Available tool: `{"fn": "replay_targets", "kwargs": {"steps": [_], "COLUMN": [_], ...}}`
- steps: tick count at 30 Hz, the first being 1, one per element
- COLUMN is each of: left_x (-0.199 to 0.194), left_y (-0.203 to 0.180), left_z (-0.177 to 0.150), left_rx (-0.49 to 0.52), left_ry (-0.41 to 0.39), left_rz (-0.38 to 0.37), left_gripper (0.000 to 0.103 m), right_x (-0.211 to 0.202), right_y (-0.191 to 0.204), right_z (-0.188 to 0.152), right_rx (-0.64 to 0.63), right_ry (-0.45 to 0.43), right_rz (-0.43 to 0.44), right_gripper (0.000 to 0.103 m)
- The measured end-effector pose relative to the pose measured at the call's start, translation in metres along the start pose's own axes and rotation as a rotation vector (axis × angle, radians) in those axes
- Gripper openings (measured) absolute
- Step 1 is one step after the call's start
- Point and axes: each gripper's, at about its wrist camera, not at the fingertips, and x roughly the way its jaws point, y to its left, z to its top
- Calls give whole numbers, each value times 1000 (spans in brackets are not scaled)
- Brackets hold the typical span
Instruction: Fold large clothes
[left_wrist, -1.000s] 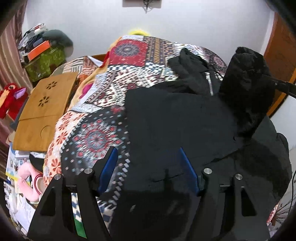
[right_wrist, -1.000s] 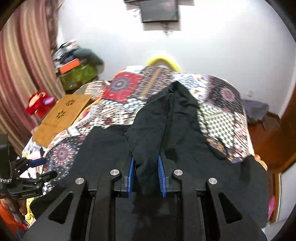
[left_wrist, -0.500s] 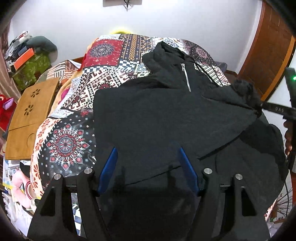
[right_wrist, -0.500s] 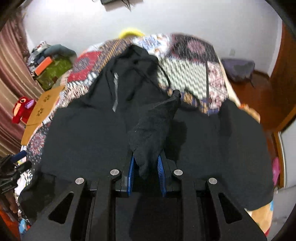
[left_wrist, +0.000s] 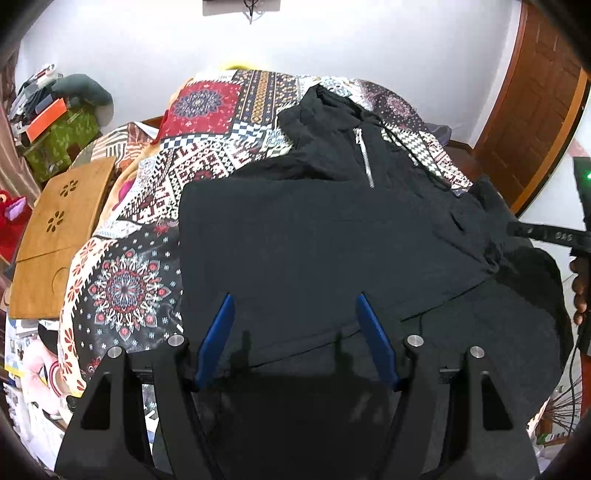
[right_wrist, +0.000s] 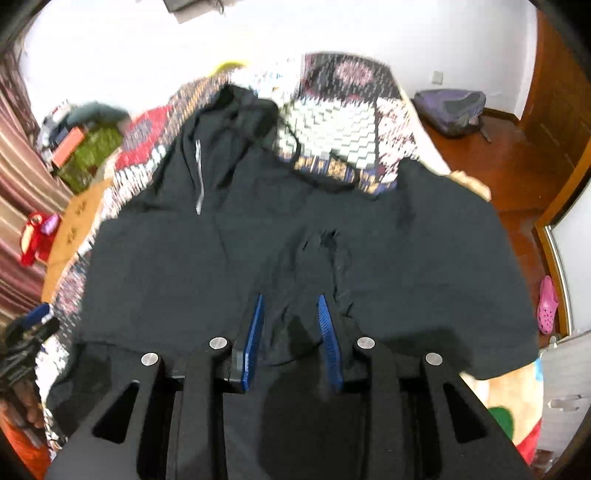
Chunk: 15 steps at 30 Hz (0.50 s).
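Here the black hooded jacket (left_wrist: 317, 236) is lying spread on the patchwork bedspread (left_wrist: 207, 147), its long axis running away from both cameras, hood (left_wrist: 325, 110) pointing toward the white wall and hem toward the grippers. The cloth is matte and soft, creased in shallow folds, with a short silver zipper (left_wrist: 364, 158) at the neck and a thin drawstring (right_wrist: 314, 177) looping out over the quilt. 1 sleeve is lying folded across the body, making a straight edge on the left side in the left wrist view. The left gripper (left_wrist: 295, 299) is hovering over the hem with its 2 blue fingers (left_wrist: 218, 332) spread wide, holding nothing. The right gripper (right_wrist: 290, 299) is showing a narrower gap, a bunch of the black fabric sitting between its fingers; whether they are pinching it I cannot tell
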Motion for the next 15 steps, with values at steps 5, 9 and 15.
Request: {"fn": "replay_targets", "kwargs": {"steps": [5,9,15], "left_x": [-10,-18,-18], "left_y": [-14,-29,-54], "left_z": [15,31,50], "left_rx": [22,44,66], "left_ry": [-41,-80,-118], "left_rz": [-8,-25,-56], "left_gripper": [67,67,71], "right_x": [-47,-75,-80], "right_y": [-22,-51,-107], "right_z": [7,7,-9], "right_rx": [59,136,279], "right_ry": [-122,-184,-172], "right_rz": [-1,-17,-58], "right_gripper": [45,55,64]}}
